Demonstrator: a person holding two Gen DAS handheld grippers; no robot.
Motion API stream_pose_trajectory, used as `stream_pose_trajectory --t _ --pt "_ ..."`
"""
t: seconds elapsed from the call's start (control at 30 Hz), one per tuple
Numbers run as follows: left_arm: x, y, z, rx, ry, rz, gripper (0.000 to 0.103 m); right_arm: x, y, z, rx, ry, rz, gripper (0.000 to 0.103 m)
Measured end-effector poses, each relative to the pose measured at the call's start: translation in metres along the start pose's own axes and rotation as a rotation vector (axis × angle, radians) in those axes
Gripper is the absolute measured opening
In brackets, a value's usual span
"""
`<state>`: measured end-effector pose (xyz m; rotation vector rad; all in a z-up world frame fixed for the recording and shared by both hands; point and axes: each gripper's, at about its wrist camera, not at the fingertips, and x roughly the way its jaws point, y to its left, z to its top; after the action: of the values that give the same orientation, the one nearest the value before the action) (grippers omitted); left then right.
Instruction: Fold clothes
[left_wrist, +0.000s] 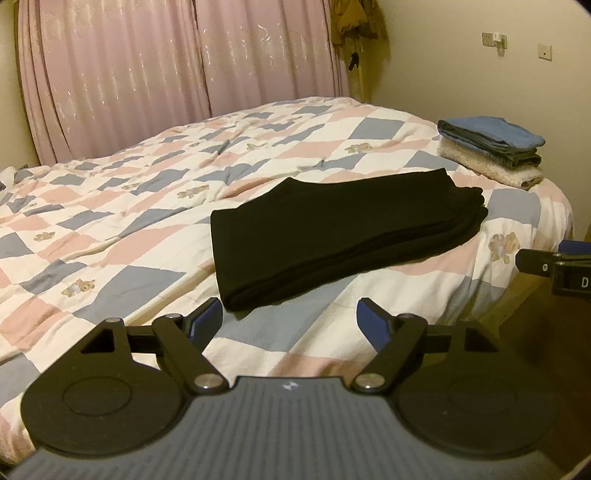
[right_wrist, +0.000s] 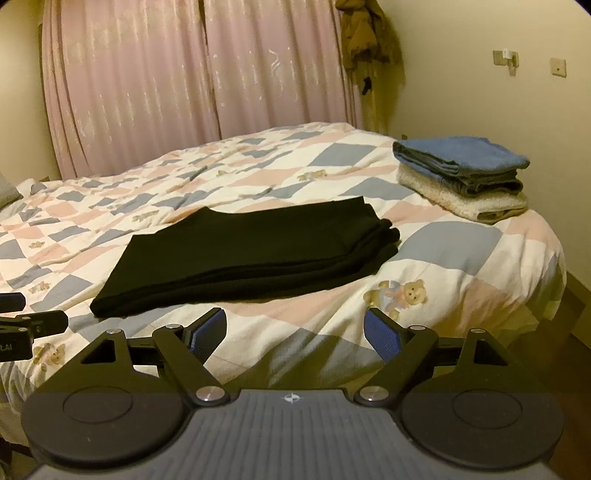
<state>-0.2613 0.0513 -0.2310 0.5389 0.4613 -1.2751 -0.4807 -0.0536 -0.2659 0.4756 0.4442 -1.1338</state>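
A black garment (left_wrist: 332, 236) (right_wrist: 251, 254) lies folded into a flat rectangle on the patchwork quilt (left_wrist: 110, 229) (right_wrist: 461, 254), near the bed's front corner. My left gripper (left_wrist: 290, 314) hovers open just in front of its near left corner, nothing between its blue pads. My right gripper (right_wrist: 295, 325) is open too, held just short of the garment's front edge over the bed's edge, and it holds nothing. The right gripper's tip (left_wrist: 554, 266) shows at the right edge of the left wrist view; the left gripper's tip (right_wrist: 29, 325) shows at the left edge of the right wrist view.
A stack of folded clothes (left_wrist: 491, 147) (right_wrist: 461, 177), blue on top of grey and cream, sits at the bed's far right corner. Pink curtains (left_wrist: 166, 74) (right_wrist: 184, 81) hang behind the bed. A brown garment (right_wrist: 369, 33) hangs in the corner. Wooden floor (right_wrist: 576, 314) lies to the right.
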Motion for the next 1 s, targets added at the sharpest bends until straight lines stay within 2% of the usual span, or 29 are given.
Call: stream_pose_trajectory --t 0.33,0.47,0.57,0.67,0.83,1.0 --pt "0.030 0.016 -0.006 -0.040 0.059 -0.031 0.077 0.037 -0.001 -0.003 -0.005 0.081 -0.031 0.084" --pt "0.042 0.037 -0.007 -0.090 0.073 -0.052 0.077 0.052 0.000 -0.002 -0.042 0.080 -0.050 0.084" --pt "0.054 0.063 -0.007 -0.163 0.098 -0.069 0.077 0.062 0.010 0.001 -0.109 0.053 -0.043 0.084" --pt "0.066 0.090 -0.006 -0.236 0.124 -0.079 0.079 0.070 0.033 0.000 -0.228 0.017 -0.012 0.084" --pt "0.086 0.118 -0.004 -0.295 0.154 -0.082 0.080 0.090 0.073 -0.002 -0.396 -0.012 0.026 0.084" --pt "0.108 0.138 -0.002 -0.381 0.178 -0.138 0.080 0.105 0.095 -0.003 -0.443 -0.023 0.060 0.084"
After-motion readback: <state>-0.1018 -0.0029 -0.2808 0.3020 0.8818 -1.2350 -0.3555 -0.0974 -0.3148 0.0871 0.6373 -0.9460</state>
